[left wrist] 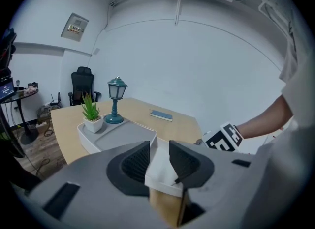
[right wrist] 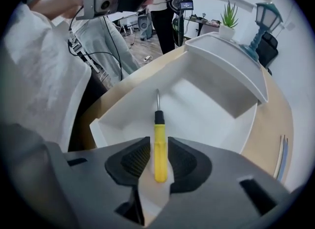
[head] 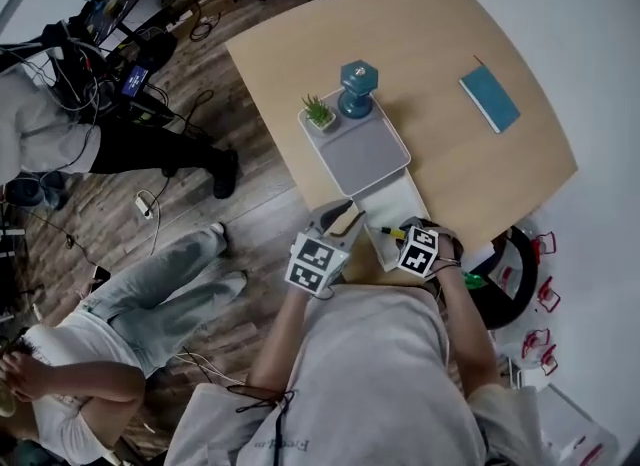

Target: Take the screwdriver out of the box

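Inside the white box, right tool loosely straddles slim yellow screwdriver; left tool clamps the wall.

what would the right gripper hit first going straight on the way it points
The right gripper would first meet the yellow screwdriver, lying between its open fingers, then probably the floor of the white box.

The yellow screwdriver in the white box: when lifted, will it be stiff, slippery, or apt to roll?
The screwdriver looks rigid: plastic handle, thin metal shaft, so it should not flex. It is slim, so probably light. The handle looks smooth and rounded between the jaws of the right gripper, so it may slip, or roll on the white box floor if dropped.
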Demonstrator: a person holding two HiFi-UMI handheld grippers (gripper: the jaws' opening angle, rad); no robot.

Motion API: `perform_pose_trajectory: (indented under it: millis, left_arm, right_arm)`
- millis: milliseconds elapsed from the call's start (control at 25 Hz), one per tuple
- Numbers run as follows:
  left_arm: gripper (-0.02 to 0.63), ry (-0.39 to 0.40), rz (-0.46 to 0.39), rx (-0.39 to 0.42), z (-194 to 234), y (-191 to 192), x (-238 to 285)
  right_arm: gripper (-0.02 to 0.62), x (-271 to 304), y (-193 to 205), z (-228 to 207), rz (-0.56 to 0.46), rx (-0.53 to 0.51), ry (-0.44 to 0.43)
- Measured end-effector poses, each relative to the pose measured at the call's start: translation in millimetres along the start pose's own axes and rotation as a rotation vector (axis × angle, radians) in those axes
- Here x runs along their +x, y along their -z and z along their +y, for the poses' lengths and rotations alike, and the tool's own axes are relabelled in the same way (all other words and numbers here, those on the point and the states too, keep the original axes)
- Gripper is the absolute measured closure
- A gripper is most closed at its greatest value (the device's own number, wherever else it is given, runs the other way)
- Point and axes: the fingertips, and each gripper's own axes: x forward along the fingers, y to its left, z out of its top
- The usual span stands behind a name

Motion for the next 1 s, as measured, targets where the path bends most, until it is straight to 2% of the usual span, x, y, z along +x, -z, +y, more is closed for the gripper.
perform_pose_trajectory:
  millis: [160,240,360,480,640,1000]
  left_arm:
    - [0.489,-0.037,0.025,-0.011,-15.0,10.3,-7.9]
    - [0.489,-0.088,0.024,-0.013,-13.2,6.6,-14.7]
    - [0.489,-0.195,-0.020,-0.052,-8.0,-0.3,-43.2]
    - [0.489,-0.245,-0.068,-0.095,-14.4,-3.8,-66.5]
    - [0.489,-0.344,-0.082,-0.120,-15.8,-0.2,-90.3]
    - [0.492,-0.474,-0.096,-0.165,-41.8,26.4,-112.6]
  right_arm:
    - [0.482,4.4,9.2,11.5,0.005,-0.005,-0.010]
    - [0.482,8.1,8.7,6.9,0.019,-0.028,-0.011]
    - [0.506,18.3,5.4,0.3,0.048,-0.050,-0.013]
    - [0.507,13.7,13.2,7.6,0.069,-0.026,-0.025]
    - [0.508,6.8,6.8,6.3,0.067,-0.079,-0.018]
    - [0.508,12.6,7.5,6.5,0.046,-0.120,0.005]
